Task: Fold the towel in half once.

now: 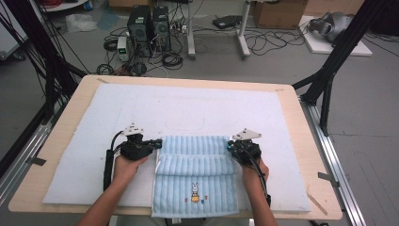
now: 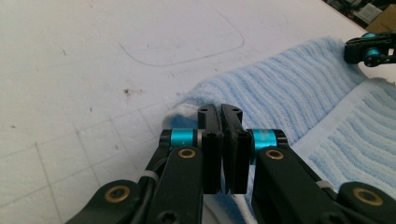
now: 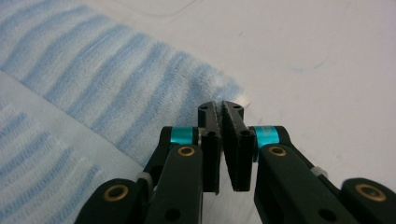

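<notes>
A light blue ribbed towel (image 1: pixel 195 162) with a small rabbit picture lies on the white mat (image 1: pixel 94 141), its far part folded into a raised band. My left gripper (image 1: pixel 160 142) sits at the towel's far left corner. In the left gripper view its jaws (image 2: pixel 220 108) are pressed together on the towel (image 2: pixel 289 84) corner, which bunches up around the tips. My right gripper (image 1: pixel 229 145) is at the far right corner. In the right gripper view it (image 3: pixel 220 105) is shut on the towel (image 3: pixel 93 70) corner, with a small white tag poking out beside the tips.
The mat covers most of a wooden table (image 1: pixel 310 155). The towel's near end hangs at the table's front edge. A faint rounded outline (image 2: pixel 187 51) is drawn on the mat beyond the towel. Computers and cables lie on the floor (image 1: pixel 155 33) behind the table.
</notes>
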Demonstrator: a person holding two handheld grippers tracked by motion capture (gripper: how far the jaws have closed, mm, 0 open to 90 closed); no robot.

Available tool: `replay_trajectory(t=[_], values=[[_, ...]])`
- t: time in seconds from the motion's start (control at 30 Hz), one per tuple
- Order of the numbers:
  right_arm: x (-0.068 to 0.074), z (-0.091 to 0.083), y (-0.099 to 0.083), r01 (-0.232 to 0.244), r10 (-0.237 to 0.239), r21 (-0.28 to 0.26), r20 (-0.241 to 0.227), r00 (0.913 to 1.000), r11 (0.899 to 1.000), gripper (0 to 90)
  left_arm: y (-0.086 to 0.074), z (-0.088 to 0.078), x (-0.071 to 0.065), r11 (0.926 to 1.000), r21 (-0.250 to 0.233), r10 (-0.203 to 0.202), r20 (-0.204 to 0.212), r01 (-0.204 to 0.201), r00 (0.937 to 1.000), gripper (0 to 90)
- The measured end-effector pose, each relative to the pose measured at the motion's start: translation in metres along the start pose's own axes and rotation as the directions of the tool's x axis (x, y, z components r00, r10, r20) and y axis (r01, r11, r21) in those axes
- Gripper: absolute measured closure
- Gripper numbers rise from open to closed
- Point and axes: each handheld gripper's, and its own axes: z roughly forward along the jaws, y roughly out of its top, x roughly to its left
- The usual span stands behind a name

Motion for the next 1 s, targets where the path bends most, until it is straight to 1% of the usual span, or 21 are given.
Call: replay_trajectory(t=[0.1, 0.17, 0.2, 0.23, 0.27, 0.3, 0.33, 0.4, 0.43, 0.47, 0.5, 0.53, 0.57, 0.6, 0.63, 0.67, 0.7, 0.77, 0.83, 0.9, 1.0], values=[[-0.002, 0.005, 0.006, -0.013, 0.013, -0.009, 0.01, 0.9999, 1.0, 85.5, 0.001, 0.004, 0.002, 1.0, 0.001, -0.009, -0.03, 0.009, 0.9995, 86.5], [-0.005, 0.012, 0.007, -0.042, 0.042, 0.009, -0.005, 0.9991, 0.999, 85.0, 0.0, 0.008, 0.004, 0.9997, 0.019, -0.016, -0.053, 0.017, 0.9985, 85.7], [-0.006, 0.016, 0.006, -0.061, 0.061, 0.036, -0.02, 0.9979, 0.998, 83.4, -0.001, 0.01, 0.005, 0.9994, 0.032, -0.015, -0.067, 0.017, 0.9977, 84.1], [-0.006, 0.018, 0.005, -0.07, 0.071, 0.056, -0.021, 0.9972, 0.996, 79.4, -0.001, 0.011, 0.005, 0.9994, 0.033, -0.008, -0.088, 0.011, 0.9961, 78.1], [-0.007, 0.019, 0.003, -0.078, 0.079, 0.059, -0.018, 0.9967, 0.995, 71.6, -0.001, 0.011, 0.006, 0.9992, 0.038, -0.012, -0.106, 0.016, 0.9942, 66.2], [-0.009, 0.018, 0.002, -0.102, 0.102, 0.044, -0.008, 0.9947, 0.994, 65.7, -0.002, 0.011, 0.007, 0.9984, 0.052, -0.017, -0.117, 0.023, 0.993, 56.0], [-0.011, 0.016, 0.001, -0.129, 0.129, 0.03, -0.01, 0.9916, 0.991, 62.1, -0.002, 0.011, 0.008, 0.9979, 0.057, -0.024, -0.123, 0.031, 0.9922, 51.3], [-0.016, 0.012, 0.0, -0.165, 0.165, -0.002, -0.027, 0.9859, 0.986, 56.0, -0.003, 0.012, 0.008, 0.9968, 0.075, -0.017, -0.116, 0.026, 0.9931, 46.7], [-0.017, 0.013, 0.0, -0.193, 0.192, -0.003, -0.062, 0.9794, 0.981, 53.6, -0.003, 0.013, 0.006, 0.997, 0.076, -0.007, -0.112, 0.016, 0.9937, 46.4], [-0.017, 0.015, -0.001, -0.203, 0.202, 0.002, -0.094, 0.9749, 0.979, 51.5, -0.003, 0.014, 0.005, 0.9967, 0.081, 0.009, -0.111, 0.0, 0.9938, 46.0], [-0.015, 0.017, -0.001, -0.191, 0.192, 0.018, -0.103, 0.976, 0.981, 50.5, -0.004, 0.015, 0.003, 0.9964, 0.084, 0.021, -0.109, -0.012, 0.9938, 46.2], [-0.012, 0.02, -0.001, -0.172, 0.175, 0.039, -0.103, 0.9792, 0.984, 50.6, -0.004, 0.015, 0.001, 0.9951, 0.09, 0.05, -0.118, -0.039, 0.9917, 48.8], [-0.009, 0.022, -0.001, -0.153, 0.158, 0.059, -0.101, 0.9822, 0.987, 50.9, -0.004, 0.016, -0.002, 0.992, 0.101, 0.089, -0.136, -0.076, 0.9867, 53.2], [-0.007, 0.023, -0.001, -0.144, 0.149, 0.053, -0.099, 0.9838, 0.988, 54.3, -0.004, 0.016, -0.003, 0.99, 0.105, 0.108, -0.131, -0.095, 0.9854, 60.3], [-0.006, 0.023, 0.0, -0.139, 0.143, 0.052, -0.104, 0.9842, 0.989, 60.8, -0.004, 0.017, -0.004, 0.9876, 0.11, 0.124, -0.111, -0.112, 0.986, 70.9], [-0.005, 0.023, 0.0, -0.134, 0.139, 0.053, -0.125, 0.9823, 0.99, 70.6, -0.004, 0.018, -0.006, 0.9863, 0.112, 0.132, -0.098, -0.121, 0.9864, 80.2], [-0.005, 0.023, 0.0, -0.138, 0.145, 0.055, -0.151, 0.978, 0.989, 80.1, -0.003, 0.019, -0.006, 0.9853, 0.115, 0.138, -0.102, -0.126, 0.9852, 84.3], [-0.005, 0.023, 0.001, -0.145, 0.153, 0.058, -0.175, 0.9725, 0.988, 83.9, 0.003, 0.023, -0.003, 0.9862, 0.127, 0.12, -0.101, -0.107, 0.9876, 85.9], [-0.009, 0.024, 0.0, -0.167, 0.174, 0.053, -0.188, 0.9666, 0.985, 84.6, 0.011, 0.027, 0.002, 0.9903, 0.117, 0.087, -0.106, -0.075, 0.9906, 86.0], [-0.012, 0.024, 0.001, -0.182, 0.185, 0.033, -0.176, 0.9668, 0.983, 84.7, 0.018, 0.031, 0.008, 0.9929, 0.107, 0.064, -0.108, -0.052, 0.9921, 86.0], [-0.015, 0.028, 0.004, -0.189, 0.188, 0.01, -0.154, 0.9701, 0.982, 84.7, 0.028, 0.039, 0.014, 0.9936, 0.101, 0.06, -0.108, -0.049, 0.9923, 85.9]])
